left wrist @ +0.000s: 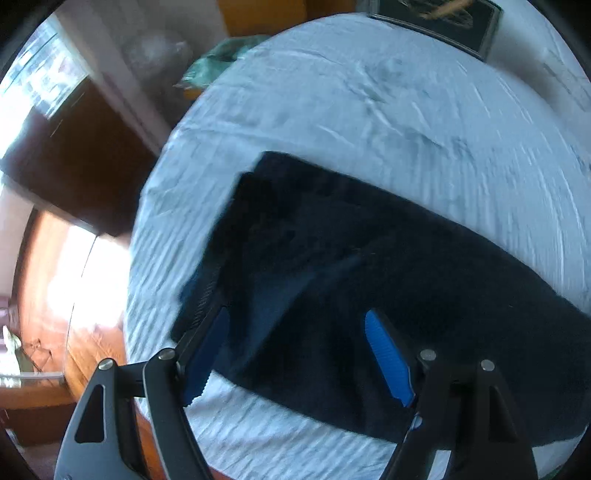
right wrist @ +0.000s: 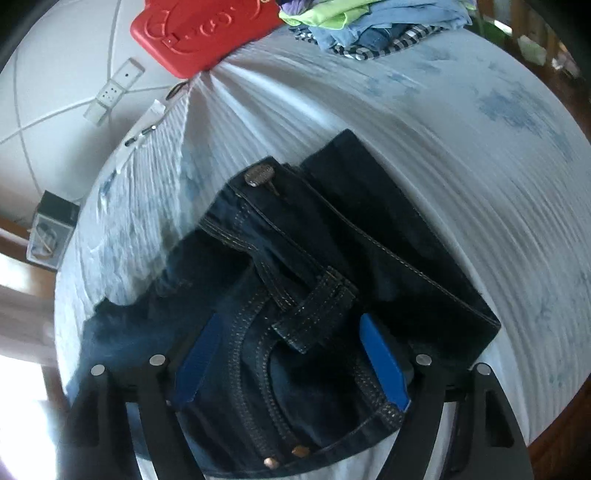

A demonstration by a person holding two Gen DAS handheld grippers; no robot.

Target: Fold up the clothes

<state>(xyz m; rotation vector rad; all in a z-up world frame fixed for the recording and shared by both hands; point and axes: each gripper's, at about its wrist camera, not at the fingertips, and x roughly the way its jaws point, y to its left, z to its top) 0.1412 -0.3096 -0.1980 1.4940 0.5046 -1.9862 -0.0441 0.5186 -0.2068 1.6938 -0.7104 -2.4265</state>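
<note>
Both tongs, left tongs (left wrist: 295, 354) and right tongs (right wrist: 291, 363), gape wide over dark jeans (right wrist: 332, 258) lying on the bed (right wrist: 480, 147), gripping nothing. Mid-fold likely; next, pinch the waistband (right wrist: 317, 314) at 6 o'clock. Clothes pile (right wrist: 369, 29) at 12.

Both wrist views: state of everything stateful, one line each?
Jeans: folded, flat on the bed, waistband button undone.
Left gripper: open, over jeans, holding nothing.
Right gripper: open, over waistband, holding nothing.
Clothes pile: unfolded heap at far edge.
Bed sheet: wrinkled.
</note>
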